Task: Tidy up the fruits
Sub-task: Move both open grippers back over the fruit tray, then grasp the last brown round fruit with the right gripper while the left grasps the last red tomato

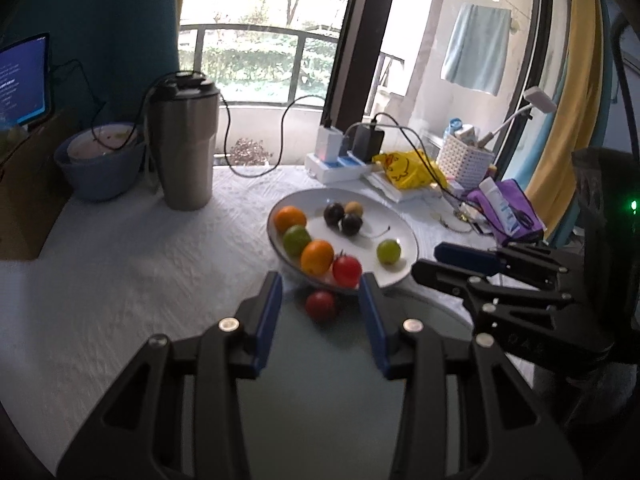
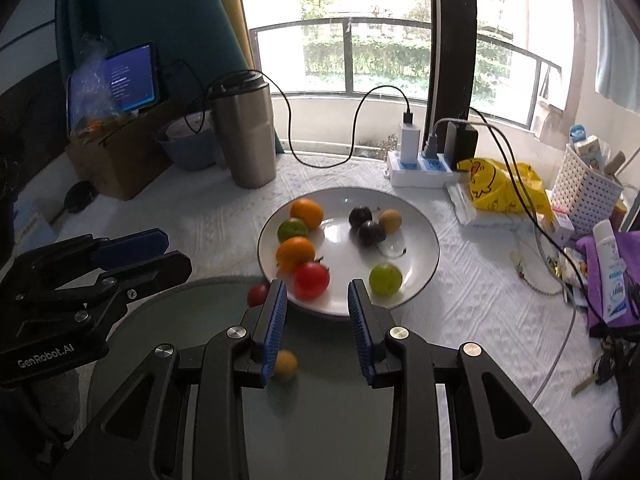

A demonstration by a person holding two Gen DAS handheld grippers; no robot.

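Observation:
A white plate (image 1: 396, 236) (image 2: 420, 240) holds oranges (image 1: 317, 257), green fruits (image 1: 389, 251), dark plums (image 1: 351, 224), a brown fruit and a red tomato (image 1: 347, 270) (image 2: 311, 280). A grey-green plate (image 1: 320, 380) (image 2: 320, 400) lies in front of it, with a small red tomato (image 1: 321, 305) (image 2: 257, 294) and a brown fruit (image 2: 285, 365) on it. My left gripper (image 1: 322, 286) is open and empty above the grey-green plate, just short of the small tomato. My right gripper (image 2: 317, 290) is open and empty above the same plate, near the white plate's front rim.
A steel tumbler (image 1: 186, 140) and a blue bowl (image 1: 100, 164) stand at the back left. A power strip with chargers (image 1: 340, 160), a yellow bag (image 1: 408, 168), a white basket (image 1: 464, 160) and purple clutter (image 1: 508, 212) lie at the back right. A cardboard box (image 2: 120, 160) sits far left.

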